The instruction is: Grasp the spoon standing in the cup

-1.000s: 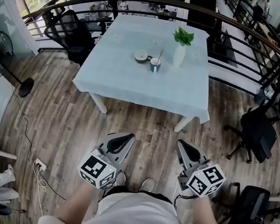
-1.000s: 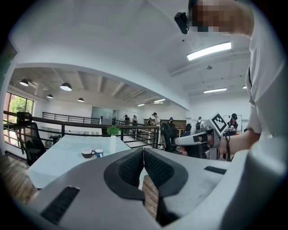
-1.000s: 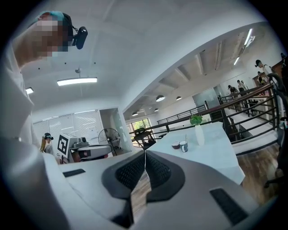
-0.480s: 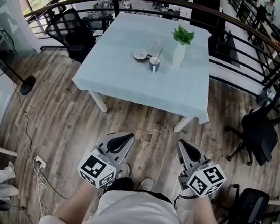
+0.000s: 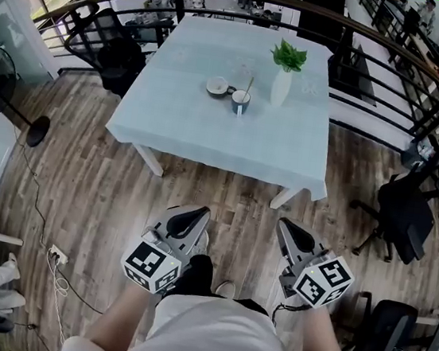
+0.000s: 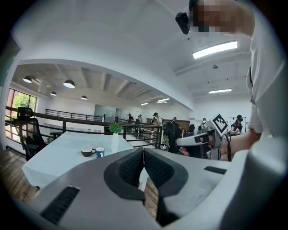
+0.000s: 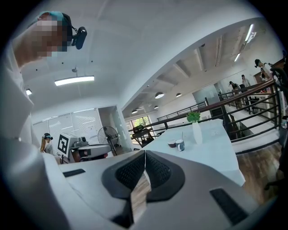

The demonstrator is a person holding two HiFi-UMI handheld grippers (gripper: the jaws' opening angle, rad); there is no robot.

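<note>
We record both grippers held low in front of the person, over the wooden floor (image 5: 84, 169), side by side and well apart from the table (image 5: 208, 141). The left gripper (image 5: 196, 216) has its jaws pressed together with nothing between them, as the left gripper view confirms. The right gripper (image 5: 287, 229) is likewise closed on nothing. The cup (image 5: 241, 100) stands upright on the far half of the table, and the spoon (image 5: 250, 86) stands in it, its handle leaning toward the far side. A low bowl (image 5: 217, 87) sits just beside the cup on its left. A white vase (image 5: 281, 87) holding a green plant stands near it on the right. In the left gripper view the cup shows far ahead, left of the jaws. In the right gripper view it shows far ahead, right of the jaws. Neither gripper touches cup or spoon.
</note>
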